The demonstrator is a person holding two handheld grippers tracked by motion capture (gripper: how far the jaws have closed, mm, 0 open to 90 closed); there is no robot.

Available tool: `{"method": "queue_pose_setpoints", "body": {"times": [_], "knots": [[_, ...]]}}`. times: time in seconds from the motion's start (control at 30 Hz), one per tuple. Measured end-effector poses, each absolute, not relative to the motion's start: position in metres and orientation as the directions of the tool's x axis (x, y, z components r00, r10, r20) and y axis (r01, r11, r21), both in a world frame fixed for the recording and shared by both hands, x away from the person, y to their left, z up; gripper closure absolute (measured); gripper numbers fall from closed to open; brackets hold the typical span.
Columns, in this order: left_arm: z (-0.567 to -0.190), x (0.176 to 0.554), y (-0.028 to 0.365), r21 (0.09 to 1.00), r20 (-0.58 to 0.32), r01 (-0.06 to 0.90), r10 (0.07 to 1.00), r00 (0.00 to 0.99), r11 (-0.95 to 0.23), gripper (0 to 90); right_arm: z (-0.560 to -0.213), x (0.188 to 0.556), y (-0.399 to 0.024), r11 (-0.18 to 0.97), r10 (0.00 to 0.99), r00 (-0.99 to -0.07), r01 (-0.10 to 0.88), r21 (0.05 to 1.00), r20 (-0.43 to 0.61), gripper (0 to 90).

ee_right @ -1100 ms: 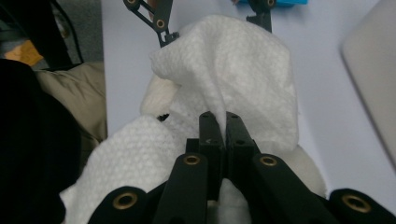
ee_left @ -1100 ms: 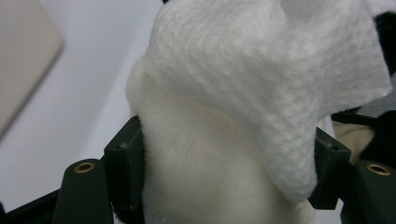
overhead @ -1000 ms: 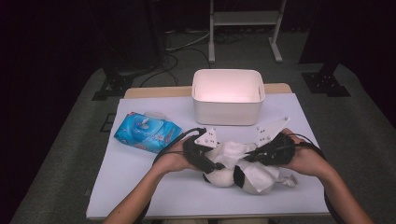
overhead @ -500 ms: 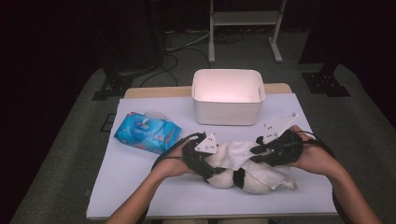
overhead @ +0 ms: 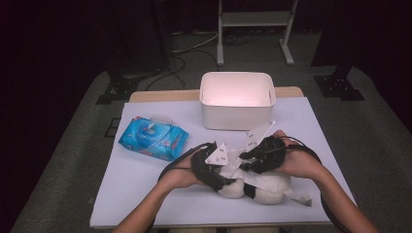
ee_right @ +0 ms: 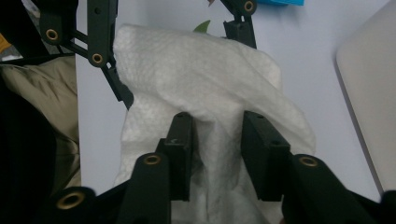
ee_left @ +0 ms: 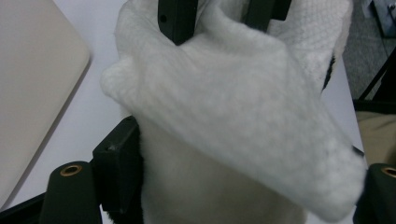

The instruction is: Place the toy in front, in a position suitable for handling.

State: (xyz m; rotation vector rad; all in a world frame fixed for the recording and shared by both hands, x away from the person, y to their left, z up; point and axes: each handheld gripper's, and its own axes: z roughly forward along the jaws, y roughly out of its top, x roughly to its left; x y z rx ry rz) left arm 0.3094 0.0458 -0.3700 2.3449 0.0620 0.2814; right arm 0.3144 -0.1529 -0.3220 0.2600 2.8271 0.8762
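The high view looks forward and down over the bench from afar. Each gripper view sits close behind its own jaws; both share the white wipe.

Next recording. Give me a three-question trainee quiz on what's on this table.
1. Multiple choice: the wipes pack is A) red, B) blue, C) green.
2. True or false: in the high view, the white bin stands to the left of the wipes pack.
3. Short answer: what lies draped over the plush toy?

Key: 1) B. 2) False: it stands to the right of the pack and farther back. 3) A white wipe.
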Motion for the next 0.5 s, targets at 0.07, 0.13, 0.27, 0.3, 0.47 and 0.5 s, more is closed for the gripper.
{"method": "queue_pose_setpoints", "body": {"times": [0.07, 0.13, 0.27, 0.3, 0.47, 0.5], "knots": [[-0.371, 0.310, 0.047, 0.704, 0.179, -0.037, 0.126, 0.976, -0.709, 23.5, -0.325, 0.314, -0.152, 0.813, 0.212, -0.972, 0.120, 0.570, -0.099, 78.8], [-0.372, 0.310, 0.047, 0.708, 0.178, -0.038, 0.126, 0.976, -0.706, 23.1, -0.326, 0.314, -0.152, 0.818, 0.211, -0.972, 0.116, 0.563, -0.106, 86.6], [-0.372, 0.310, 0.049, 0.715, 0.162, -0.026, 0.130, 0.978, -0.699, 22.5, -0.323, 0.312, -0.158, 0.819, 0.206, -0.972, 0.109, 0.563, -0.112, 87.8], [-0.372, 0.310, 0.050, 0.719, 0.152, -0.018, 0.132, 0.979, -0.695, 22.1, -0.322, 0.310, -0.162, 0.821, 0.211, -0.971, 0.115, 0.559, -0.110, 87.8], [-0.373, 0.311, 0.051, 0.726, 0.131, 0.001, 0.140, 0.982, -0.688, 21.7, -0.314, 0.304, -0.182, 0.804, 0.230, -0.968, 0.133, 0.579, -0.097, 87.9], [-0.373, 0.311, 0.052, 0.728, 0.129, 0.003, 0.141, 0.982, -0.685, 21.6, -0.313, 0.303, -0.187, 0.801, 0.237, -0.967, 0.140, 0.582, -0.094, 87.8]]}}
